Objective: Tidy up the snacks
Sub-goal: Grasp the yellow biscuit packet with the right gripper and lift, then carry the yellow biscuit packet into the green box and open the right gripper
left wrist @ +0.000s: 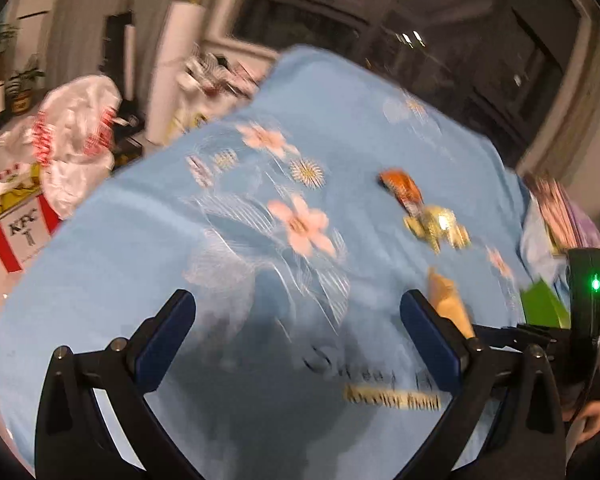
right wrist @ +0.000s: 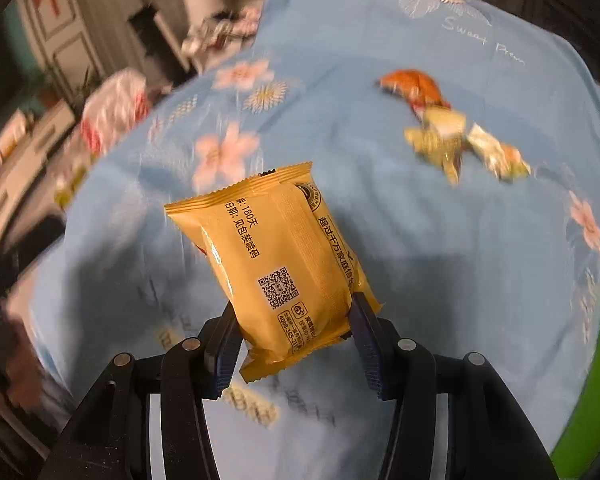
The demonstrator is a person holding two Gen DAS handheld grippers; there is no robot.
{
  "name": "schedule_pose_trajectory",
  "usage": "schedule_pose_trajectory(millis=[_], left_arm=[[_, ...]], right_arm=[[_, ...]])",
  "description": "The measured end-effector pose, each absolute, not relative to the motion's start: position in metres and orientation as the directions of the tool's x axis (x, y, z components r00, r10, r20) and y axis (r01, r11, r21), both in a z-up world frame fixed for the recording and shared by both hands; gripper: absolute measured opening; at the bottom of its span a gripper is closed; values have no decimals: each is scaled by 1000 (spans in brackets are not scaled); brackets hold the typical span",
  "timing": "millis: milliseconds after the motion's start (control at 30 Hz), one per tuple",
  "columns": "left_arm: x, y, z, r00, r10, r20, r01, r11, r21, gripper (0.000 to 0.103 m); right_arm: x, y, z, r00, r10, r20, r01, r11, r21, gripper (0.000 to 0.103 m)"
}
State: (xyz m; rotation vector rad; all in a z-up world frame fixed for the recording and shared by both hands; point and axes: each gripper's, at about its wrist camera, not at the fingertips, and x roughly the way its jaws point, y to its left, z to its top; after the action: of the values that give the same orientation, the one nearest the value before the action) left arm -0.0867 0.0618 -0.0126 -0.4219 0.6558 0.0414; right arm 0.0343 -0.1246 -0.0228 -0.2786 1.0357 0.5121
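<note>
The right gripper [right wrist: 292,320] is clamped on a yellow snack packet [right wrist: 276,264], its two blue pads pressing the lower end from either side. The packet sticks up and away from the fingers, clear of the blue flowered cloth [right wrist: 420,240] that covers the table beneath it. Black print and a square code show on the packet's back seam.

Taking that packet as the marker: farther along the cloth and off to its right lies an orange wrapper [right wrist: 414,84], and just this side of the wrapper, touching or nearly touching it, is a small heap of pale gold and cream sweets [right wrist: 456,140]. A green thing [right wrist: 592,380] shows at the cloth's near right edge, too cut off to name. Beyond the cloth to the packet's left sits a red-and-white plastic bag [right wrist: 114,108], blurred.

The left gripper [left wrist: 296,328] hangs over the same cloth with its fingers spread wide and nothing between them. From its side the yellow packet appears just past its right finger, held by the other tool. A red-and-white paper bucket [left wrist: 18,216] stands off the cloth's left edge, beside the plastic bag.
</note>
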Motion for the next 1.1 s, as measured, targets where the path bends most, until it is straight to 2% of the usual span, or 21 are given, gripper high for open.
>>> schedule_pose_trajectory(millis=[100, 267, 333, 500, 600, 700, 900, 1033, 1100], left_arm=[[-82, 43, -25, 733, -226, -641, -63, 917, -394, 103], [-68, 17, -49, 617, -408, -673, 23, 865, -502, 103], [-60, 11, -58, 584, -456, -671, 17, 834, -552, 103], [-47, 10, -57, 597, -501, -627, 0, 781, -625, 103], [-38, 7, -56, 558, -592, -582, 26, 713, -701, 103], [-26, -4, -60, 454, -726, -517, 80, 611, -788, 103], [-22, -17, -58, 464, -708, -532, 78, 631, -772, 102], [-21, -8, -61, 470, -726, -502, 62, 594, -802, 99], [-25, -2, -63, 482, -722, -497, 54, 590, -805, 92]], right_arm=[[17, -129, -33, 397, 233, -888, -552, 833, -28, 54], [10, -151, -31, 346, 285, -894, -501, 862, 81, 56], [9, -163, -32, 307, 345, -887, -464, 868, 177, 65], [8, -201, -39, 258, 494, -830, -295, 859, 419, 79], [8, -230, -54, 211, 630, -747, -128, 776, 618, 83], [4, -248, -67, 216, 723, -656, -26, 676, 736, 84], [8, -263, -86, 281, 787, -550, 83, 551, 831, 84], [7, -261, -84, 316, 764, -563, 99, 563, 820, 84], [5, -260, -83, 349, 739, -576, 112, 577, 809, 84]])
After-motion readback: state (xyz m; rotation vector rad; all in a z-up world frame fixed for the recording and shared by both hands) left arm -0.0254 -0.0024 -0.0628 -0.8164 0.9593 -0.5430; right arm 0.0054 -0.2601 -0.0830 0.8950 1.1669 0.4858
